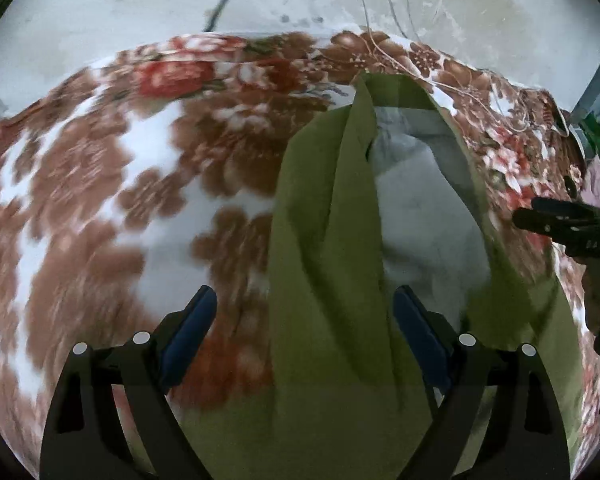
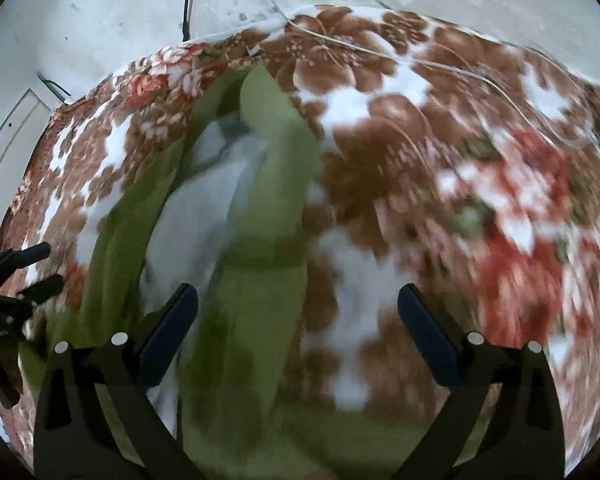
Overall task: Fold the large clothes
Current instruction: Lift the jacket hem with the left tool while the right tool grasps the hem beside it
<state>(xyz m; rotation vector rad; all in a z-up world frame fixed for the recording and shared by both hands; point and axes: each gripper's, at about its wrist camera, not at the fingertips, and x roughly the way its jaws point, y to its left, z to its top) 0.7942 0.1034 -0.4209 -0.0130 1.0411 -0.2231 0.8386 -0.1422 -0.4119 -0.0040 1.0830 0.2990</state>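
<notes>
A large olive-green garment point(image 1: 324, 240) with a pale grey inner side point(image 1: 416, 200) lies rumpled on a floral blanket point(image 1: 100, 200). My left gripper point(image 1: 306, 308) hovers over the garment's left part, open, with nothing pinched between its blue pads. At the right edge of that view my right gripper point(image 1: 540, 216) pokes in. In the right wrist view the green garment point(image 2: 268, 184) runs from the far edge down under my right gripper point(image 2: 298, 308), which is open and holds nothing. My left gripper point(image 2: 46, 268) shows at the left edge, jaws apart.
The floral blanket point(image 2: 420, 160) covers the whole work surface, with its far edge against a pale concrete floor point(image 2: 100, 20). A dark cable point(image 2: 188, 0) runs on the floor. Thin pale threads point(image 2: 380, 54) lie across the blanket. A white panel point(image 2: 12, 136) sits at the left.
</notes>
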